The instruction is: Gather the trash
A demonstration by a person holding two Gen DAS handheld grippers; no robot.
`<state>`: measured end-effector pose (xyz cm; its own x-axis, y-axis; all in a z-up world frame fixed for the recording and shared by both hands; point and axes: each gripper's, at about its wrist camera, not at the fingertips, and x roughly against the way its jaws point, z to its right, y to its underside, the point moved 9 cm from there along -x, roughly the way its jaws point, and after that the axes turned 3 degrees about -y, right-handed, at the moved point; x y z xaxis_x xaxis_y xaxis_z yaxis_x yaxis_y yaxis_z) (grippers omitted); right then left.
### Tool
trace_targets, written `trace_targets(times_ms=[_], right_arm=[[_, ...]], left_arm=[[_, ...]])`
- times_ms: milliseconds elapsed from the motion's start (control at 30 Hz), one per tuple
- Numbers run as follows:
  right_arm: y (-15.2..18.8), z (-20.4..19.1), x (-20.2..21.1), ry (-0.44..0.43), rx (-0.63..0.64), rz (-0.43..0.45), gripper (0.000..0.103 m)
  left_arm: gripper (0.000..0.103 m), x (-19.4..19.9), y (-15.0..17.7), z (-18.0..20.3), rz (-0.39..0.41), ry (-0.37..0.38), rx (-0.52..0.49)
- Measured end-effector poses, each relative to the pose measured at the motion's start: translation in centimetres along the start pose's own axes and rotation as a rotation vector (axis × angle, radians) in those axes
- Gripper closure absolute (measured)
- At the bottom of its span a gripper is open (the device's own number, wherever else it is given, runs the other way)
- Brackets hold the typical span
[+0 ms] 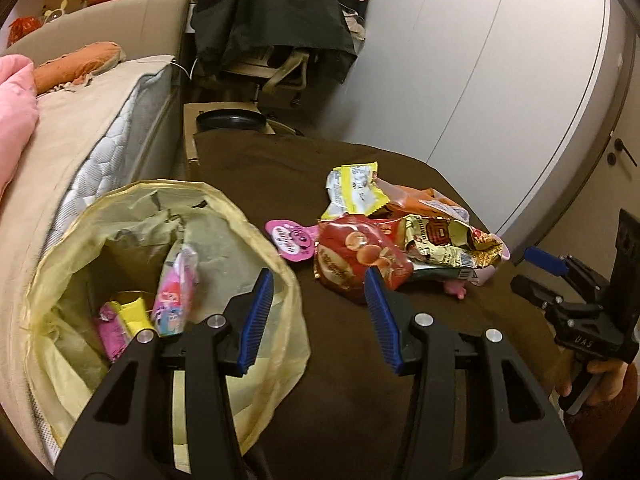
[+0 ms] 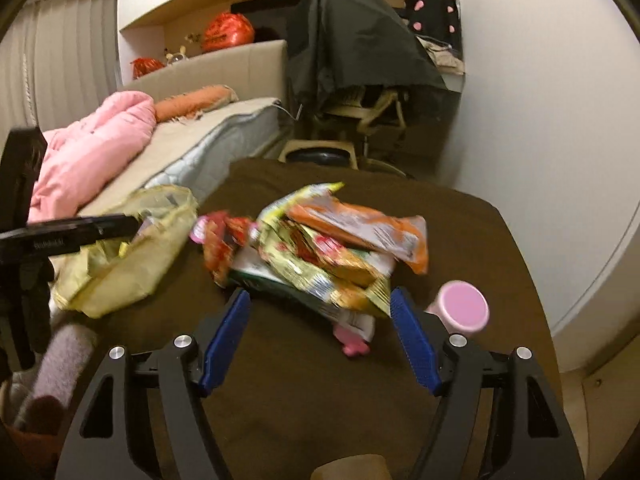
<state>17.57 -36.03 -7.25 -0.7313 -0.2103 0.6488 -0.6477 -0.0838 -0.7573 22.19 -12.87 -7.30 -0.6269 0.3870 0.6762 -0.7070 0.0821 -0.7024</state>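
- Bedroom setting: low table under a brown cloth (image 2: 320,392) sits just beside the bed (image 1: 100,120), w/ a draped chair (image 2: 360,60) behind it. Cloth prob. there to give a plain work surface.
- Bin w/ yellow liner (image 1: 276,280) stands at the table's left edge, between table and bed, so wrappers go a short way from pile to bin. Liner folded over the rim, mouth wide open.
- Already in the bin: a few wrappers (image 1: 176,292), pink and yellow, lying at the bottom.
- Trash pile (image 2: 320,248) rests mid-table, near the bin: red snack bag (image 1: 360,268), yellow packet (image 1: 352,192), orange wrapper (image 2: 360,228), gold foil bag (image 1: 448,248) all overlapping. Round pink lid (image 1: 290,240) lies apart, between pile and bin rim.
- Pink cup (image 2: 460,308) stands at the pile's right, touching or just beside it; can't tell which.
- Left gripper (image 1: 316,312): jaws partly apart, nothing between them, hanging over the bin rim and cloth. Looks released, empty.
- Right gripper (image 2: 320,336): jaws spread wide, no pad touching anything, aimed at the pile's near edge. Judgement: lined up for the next wrapper.
- Risk: overlapping bags may come up together.
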Motion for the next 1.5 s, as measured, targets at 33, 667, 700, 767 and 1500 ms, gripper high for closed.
trace_targets(times_ms=[33, 667, 700, 767, 1500], right_arm=[[0.2, 0.1, -0.3, 0.004, -0.004, -0.005, 0.035], [-3.5, -12.6, -10.2, -0.055, 0.311, -0.015, 0.05], [-3.1, -12.5, -10.9, -0.048, 0.317, -0.034, 0.053], [-2.2, -11.9, -11.9, -0.048, 0.307, -0.077, 0.072], [4.2, -1.2, -0.8, -0.233, -0.261, -0.057, 0.091]], left_arm=[[0.058, 0.0, -0.1, 0.0, 0.003, -0.005, -0.003], [0.058, 1.9, 0.7, -8.3, 0.026, -0.1, 0.111], [0.058, 1.8, 0.7, -8.6, 0.025, -0.101, 0.12], [0.058, 1.7, 0.6, -9.0, 0.025, -0.099, 0.128], [0.058, -10.6, -4.4, -0.8, -0.219, -0.019, -0.188]])
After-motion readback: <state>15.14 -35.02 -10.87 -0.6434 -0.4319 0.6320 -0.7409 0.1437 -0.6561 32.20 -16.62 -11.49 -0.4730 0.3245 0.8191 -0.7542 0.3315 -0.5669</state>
